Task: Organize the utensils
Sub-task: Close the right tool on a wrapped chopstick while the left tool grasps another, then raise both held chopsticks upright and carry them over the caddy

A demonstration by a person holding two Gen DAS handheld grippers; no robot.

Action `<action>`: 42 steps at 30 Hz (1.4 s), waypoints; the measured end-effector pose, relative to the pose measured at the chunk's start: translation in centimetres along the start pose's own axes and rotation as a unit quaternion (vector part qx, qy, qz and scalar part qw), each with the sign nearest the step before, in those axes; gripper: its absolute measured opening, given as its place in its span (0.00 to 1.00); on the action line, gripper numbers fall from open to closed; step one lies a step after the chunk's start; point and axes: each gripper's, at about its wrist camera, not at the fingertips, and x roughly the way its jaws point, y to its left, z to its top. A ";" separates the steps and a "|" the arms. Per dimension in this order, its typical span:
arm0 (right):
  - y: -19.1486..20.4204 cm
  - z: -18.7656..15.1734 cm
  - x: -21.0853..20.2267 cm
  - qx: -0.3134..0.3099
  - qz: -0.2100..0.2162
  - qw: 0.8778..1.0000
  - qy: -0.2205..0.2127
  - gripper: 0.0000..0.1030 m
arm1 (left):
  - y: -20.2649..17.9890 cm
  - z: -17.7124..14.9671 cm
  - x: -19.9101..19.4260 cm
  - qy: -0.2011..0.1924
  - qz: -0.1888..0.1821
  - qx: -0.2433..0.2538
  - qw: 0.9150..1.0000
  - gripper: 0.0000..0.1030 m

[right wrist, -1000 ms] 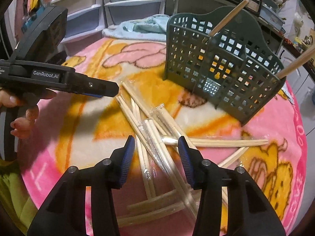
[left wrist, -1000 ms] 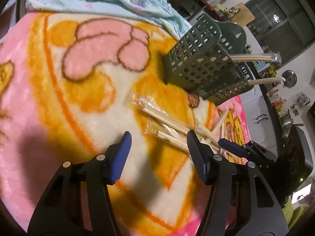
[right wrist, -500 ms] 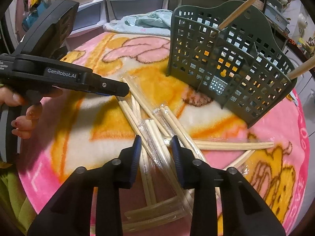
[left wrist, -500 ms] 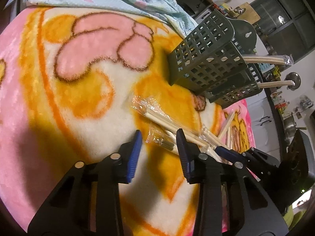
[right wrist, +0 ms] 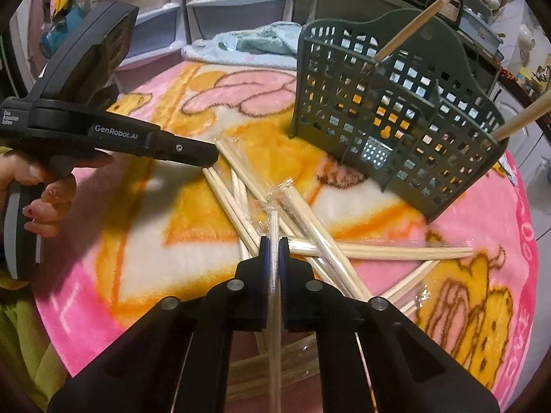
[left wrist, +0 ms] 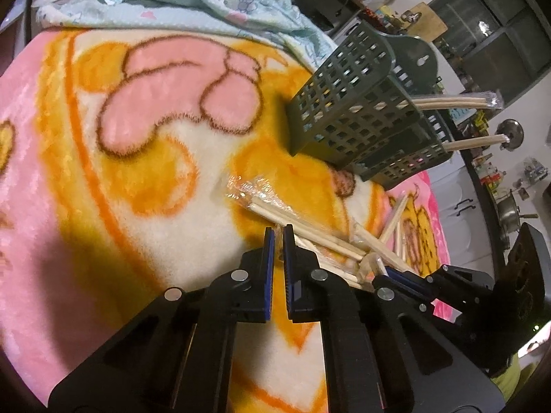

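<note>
wrapped chopsticks [right wrist: 273, 241] pinched between right gripper [right wrist: 274, 244] fingers [right wrist: 264, 251]

Chopsticks [right wrist: 344, 237] lie before the basket [right wrist: 396, 117].

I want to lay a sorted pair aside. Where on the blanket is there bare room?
Bare blanket lies left of the chopstick pile, up to the light blue cloth. A pink strip right of the green basket is free too. Between basket and both grippers, crossed chopsticks crowd it.
</note>
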 end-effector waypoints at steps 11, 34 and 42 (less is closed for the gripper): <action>-2.0 0.5 -4.2 0.047 -0.006 0.997 -0.060 0.05 | -3.2 0.7 -4.4 -0.046 -0.051 0.032 0.997 0.02; -5.7 1.5 -14.4 0.110 -0.035 0.973 -0.201 0.05 | -11.1 2.0 -10.2 -0.108 -0.136 0.112 0.978 0.01; -6.7 1.7 -16.5 0.134 -0.029 0.959 -0.248 0.05 | -13.0 2.7 -11.3 -0.122 -0.153 0.134 0.971 0.01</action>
